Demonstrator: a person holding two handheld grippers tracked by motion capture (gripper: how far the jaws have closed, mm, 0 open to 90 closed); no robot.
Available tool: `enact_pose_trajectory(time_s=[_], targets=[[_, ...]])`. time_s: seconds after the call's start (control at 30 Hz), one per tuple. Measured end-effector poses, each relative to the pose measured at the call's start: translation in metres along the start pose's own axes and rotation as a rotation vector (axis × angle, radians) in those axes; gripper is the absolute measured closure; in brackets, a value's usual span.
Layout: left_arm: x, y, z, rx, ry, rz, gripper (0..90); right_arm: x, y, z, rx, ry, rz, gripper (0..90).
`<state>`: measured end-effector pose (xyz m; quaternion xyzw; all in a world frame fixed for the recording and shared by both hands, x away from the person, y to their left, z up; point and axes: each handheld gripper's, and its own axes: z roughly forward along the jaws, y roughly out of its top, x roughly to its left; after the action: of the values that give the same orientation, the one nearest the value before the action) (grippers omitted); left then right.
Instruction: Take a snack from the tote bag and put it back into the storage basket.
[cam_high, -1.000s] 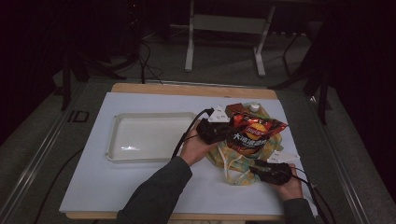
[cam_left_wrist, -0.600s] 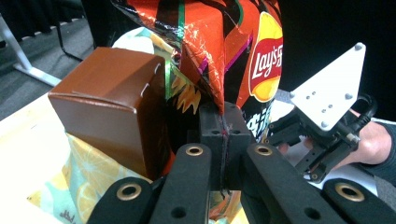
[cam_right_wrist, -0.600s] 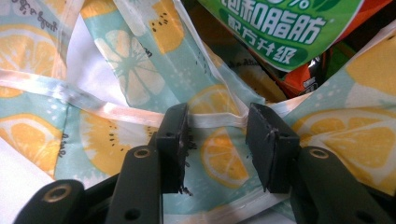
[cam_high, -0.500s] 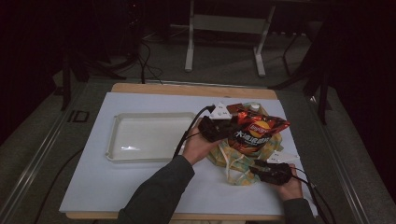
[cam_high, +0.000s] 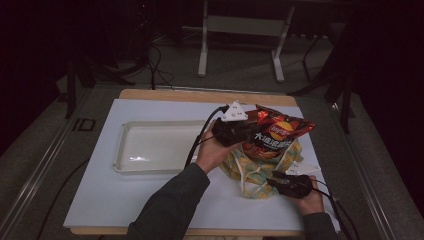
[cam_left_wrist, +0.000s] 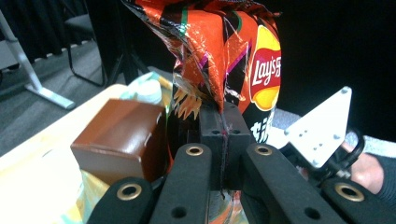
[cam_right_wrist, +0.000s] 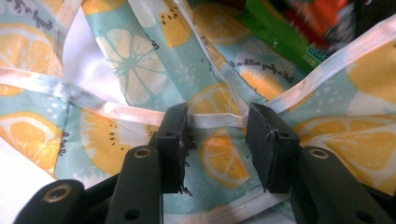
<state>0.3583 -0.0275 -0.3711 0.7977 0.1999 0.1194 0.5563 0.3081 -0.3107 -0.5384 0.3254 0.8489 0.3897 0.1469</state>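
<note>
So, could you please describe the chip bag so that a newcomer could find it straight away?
On the white table, look right of the white tray to the lemon-print cloth bag. Above it, the left gripper pinches a glossy red-orange Lay's chip bag, unlike the plain brown box beside it.

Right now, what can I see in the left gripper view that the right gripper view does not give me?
Left gripper view: the left gripper shut on the chip bag, beside a brown box.

Right gripper view: the right gripper, jaws apart over a white strap.

Both: the lemon-print bag, its fabric at the left gripper view's lower left.
</note>
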Motion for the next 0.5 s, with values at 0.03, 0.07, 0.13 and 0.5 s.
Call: enact_pose_trajectory(time_s=[0.03,0.07,0.13,0.5], targets=[[-0.001,0.002,-0.001,-0.006,-0.001,0.001,89.8,0.000,0.000,0.000,0.001,0.000,-0.002,58.8],[-0.002,0.003,-0.001,-0.013,-0.005,0.001,89.8,0.000,0.000,0.000,0.002,-0.002,-0.003,58.7],[-0.005,0.006,-0.001,-0.020,-0.011,0.002,89.8,0.000,0.000,0.000,0.000,0.004,0.000,58.7],[-0.021,0.020,0.002,-0.052,-0.062,0.015,89.8,0.000,0.000,0.000,0.002,0.001,-0.001,58.7]])
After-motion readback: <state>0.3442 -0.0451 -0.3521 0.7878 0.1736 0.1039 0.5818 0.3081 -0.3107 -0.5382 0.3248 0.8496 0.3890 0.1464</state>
